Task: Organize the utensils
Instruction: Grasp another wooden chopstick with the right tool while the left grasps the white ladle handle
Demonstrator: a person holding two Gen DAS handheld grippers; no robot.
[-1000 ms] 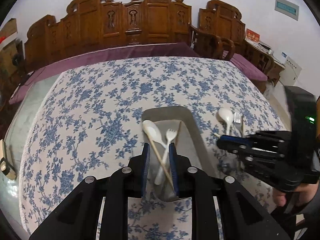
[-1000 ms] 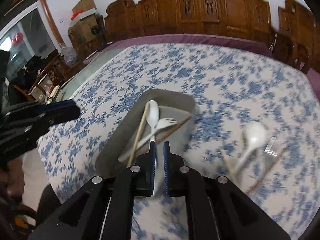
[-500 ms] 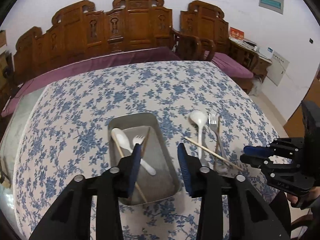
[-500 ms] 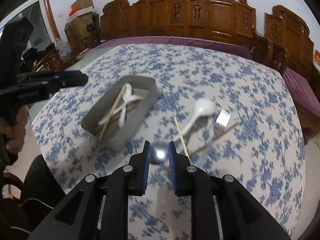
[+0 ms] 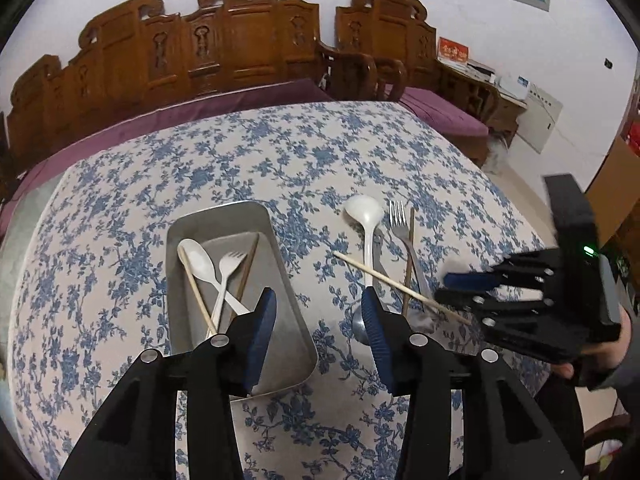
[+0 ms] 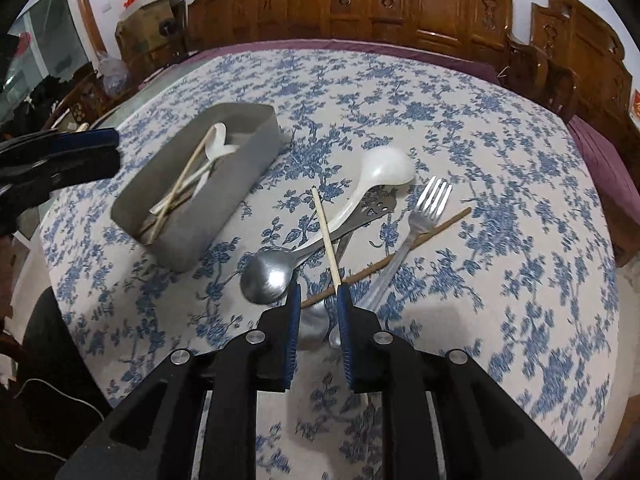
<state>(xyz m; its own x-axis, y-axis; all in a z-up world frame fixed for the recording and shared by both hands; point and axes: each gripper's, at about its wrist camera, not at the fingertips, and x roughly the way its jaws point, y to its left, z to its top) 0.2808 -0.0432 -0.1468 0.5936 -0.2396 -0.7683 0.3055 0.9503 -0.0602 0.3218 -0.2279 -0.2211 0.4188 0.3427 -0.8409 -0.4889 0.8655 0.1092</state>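
A grey metal tray (image 5: 280, 240) (image 6: 244, 160) holds a white plastic spoon (image 5: 198, 258), a white plastic fork (image 5: 230, 264) and chopsticks. To its right a pile lies on the cloth: a white ladle (image 6: 384, 166), a metal fork (image 6: 430, 200), a metal spoon (image 6: 266, 276), a pale chopstick (image 6: 326, 234) and a brown chopstick (image 6: 436, 228). My left gripper (image 5: 318, 312) is open and empty above the tray's near right corner. My right gripper (image 6: 318, 300) is open and empty, its tips at the near end of the pale chopstick.
The round table carries a blue-flowered cloth (image 5: 240, 160). Carved wooden chairs (image 5: 240, 52) stand along the far side with a purple cushion. Cardboard boxes (image 6: 148, 12) sit at the far left in the right wrist view. A desk (image 5: 480, 80) stands by the wall.
My left gripper has opened wide and pulled back from the tray toward the right. My right gripper has swung from the tray to the loose pile and opened a little.
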